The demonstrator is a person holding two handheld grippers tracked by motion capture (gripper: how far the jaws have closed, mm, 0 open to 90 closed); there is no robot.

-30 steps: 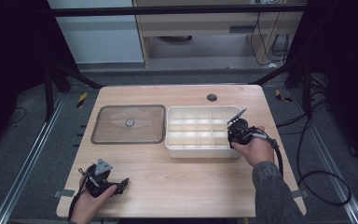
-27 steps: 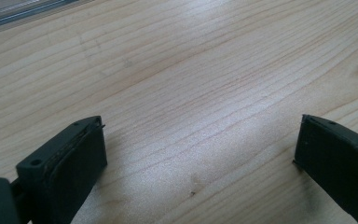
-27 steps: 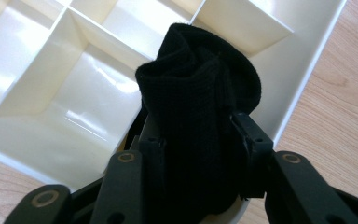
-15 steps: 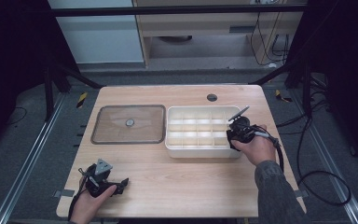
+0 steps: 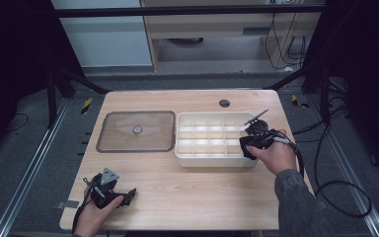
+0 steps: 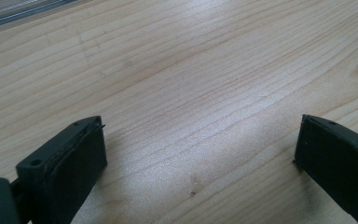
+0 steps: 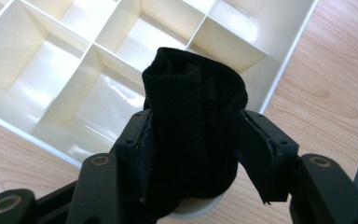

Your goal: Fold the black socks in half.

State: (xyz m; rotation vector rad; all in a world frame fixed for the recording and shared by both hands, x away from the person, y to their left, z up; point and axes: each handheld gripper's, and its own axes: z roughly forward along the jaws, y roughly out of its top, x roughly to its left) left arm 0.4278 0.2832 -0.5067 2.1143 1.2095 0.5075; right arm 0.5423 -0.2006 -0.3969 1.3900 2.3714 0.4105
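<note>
The right gripper (image 7: 193, 154), clamping a rolled black cloth (image 7: 193, 126) over the divided tray's (image 5: 185, 157) right edge, risks snagging a divider; the left gripper (image 6: 200, 154) rests wide open.

Black cloth roll (image 7: 193, 135) over tray (image 7: 279, 65)

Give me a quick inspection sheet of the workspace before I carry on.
Surface: wooden table, small round hole near its far edge.
Job's things: white divided tray, compartments look empty; clear lid flat to its left; rolled black cloth.
Clutter: nothing seen.
Grippers: right gripper shut on the cloth at the tray's right end; left gripper open over bare wood.
Cables: black cable trailing off the table's right.
Surroundings: grey floor, cabinets behind.
</note>
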